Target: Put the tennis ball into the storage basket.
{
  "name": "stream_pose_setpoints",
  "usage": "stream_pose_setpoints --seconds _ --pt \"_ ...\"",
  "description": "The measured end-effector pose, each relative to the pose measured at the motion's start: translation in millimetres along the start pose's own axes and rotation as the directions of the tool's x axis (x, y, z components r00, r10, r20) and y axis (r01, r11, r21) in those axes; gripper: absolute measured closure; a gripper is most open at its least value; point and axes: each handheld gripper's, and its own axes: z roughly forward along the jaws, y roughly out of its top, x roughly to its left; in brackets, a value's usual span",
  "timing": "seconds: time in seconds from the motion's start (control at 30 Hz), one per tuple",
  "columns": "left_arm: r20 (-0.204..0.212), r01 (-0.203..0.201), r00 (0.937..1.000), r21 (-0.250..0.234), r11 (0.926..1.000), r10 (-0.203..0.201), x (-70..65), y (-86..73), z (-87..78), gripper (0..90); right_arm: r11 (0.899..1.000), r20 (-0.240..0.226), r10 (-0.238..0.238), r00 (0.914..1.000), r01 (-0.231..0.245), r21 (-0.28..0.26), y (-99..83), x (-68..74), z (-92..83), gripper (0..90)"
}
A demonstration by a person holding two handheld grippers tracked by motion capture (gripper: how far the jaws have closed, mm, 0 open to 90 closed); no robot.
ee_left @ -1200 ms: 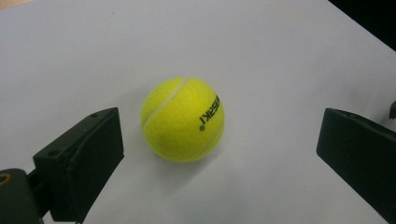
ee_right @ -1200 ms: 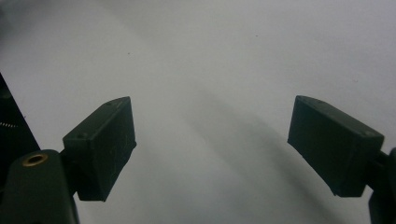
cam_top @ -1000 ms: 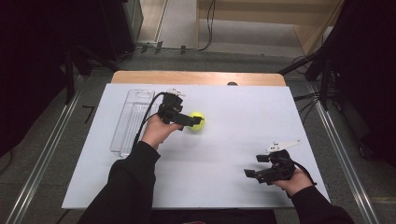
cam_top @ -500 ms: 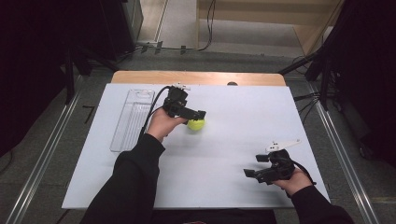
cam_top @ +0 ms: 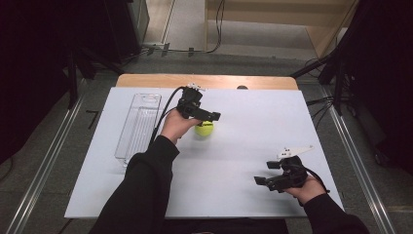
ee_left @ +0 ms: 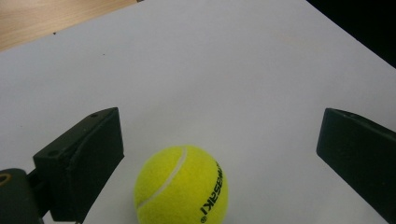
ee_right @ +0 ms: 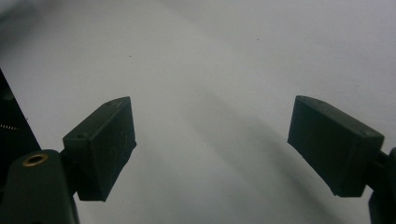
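Note:
A yellow tennis ball (cam_top: 204, 129) lies on the white table top (cam_top: 243, 136) near its middle. My left gripper (cam_top: 210, 116) hovers just above and behind the ball, jaws pointing right. In the left gripper view the ball (ee_left: 182, 186) sits low between the two black jaws, which stand wide apart and touch nothing; the left gripper (ee_left: 222, 128) is open. My right gripper (cam_top: 266, 173) rests low near the table's front right, held by a hand. In the right gripper view the right gripper (ee_right: 212, 135) is open over bare white table.
A clear plastic tray (cam_top: 139, 124) lies lengthwise at the table's left side, to the left of my left hand. A strip of wooden table edge (cam_top: 204, 80) runs along the back. Black stands and cables surround the table on the floor.
My left gripper has moved to the right and a little farther back, from beside the ball to over it. The ball sits slightly nearer. The right gripper has stayed put.

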Motion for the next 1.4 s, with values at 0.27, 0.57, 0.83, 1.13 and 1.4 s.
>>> stream_pose_setpoints --seconds 0.27,0.57,0.83,1.13,1.4 --pt "-0.001 0.001 1.0000 -0.007 1.0000 -0.001 2.7 -1.0 2.8 1.3 1.000 -0.001 -0.001 1.0000 0.001 0.001 0.3 -0.8 0.6 13.1" --pt "-0.007 -0.003 1.0000 -0.008 1.0000 0.003 4.3 -3.4 8.7 1.3 1.000 -0.001 0.004 1.0000 -0.004 -0.002 0.6 -0.5 0.4 13.1" --pt "-0.007 -0.006 1.0000 -0.002 1.0000 0.006 5.0 -6.5 13.2 1.3 1.000 -0.003 0.003 1.0000 -0.003 -0.005 0.3 -1.0 0.0 13.1" --pt "-0.008 0.014 0.9999 0.004 0.9999 -0.014 8.4 -12.9 19.3 1.3 1.000 -0.003 0.002 1.0000 -0.002 -0.004 0.3 -1.5 0.3 13.1" --pt "-0.013 0.013 0.9998 0.010 0.9999 -0.013 9.1 -17.0 24.2 1.3 1.000 -0.001 0.002 1.0000 -0.002 -0.002 0.4 -0.8 0.4 13.1"
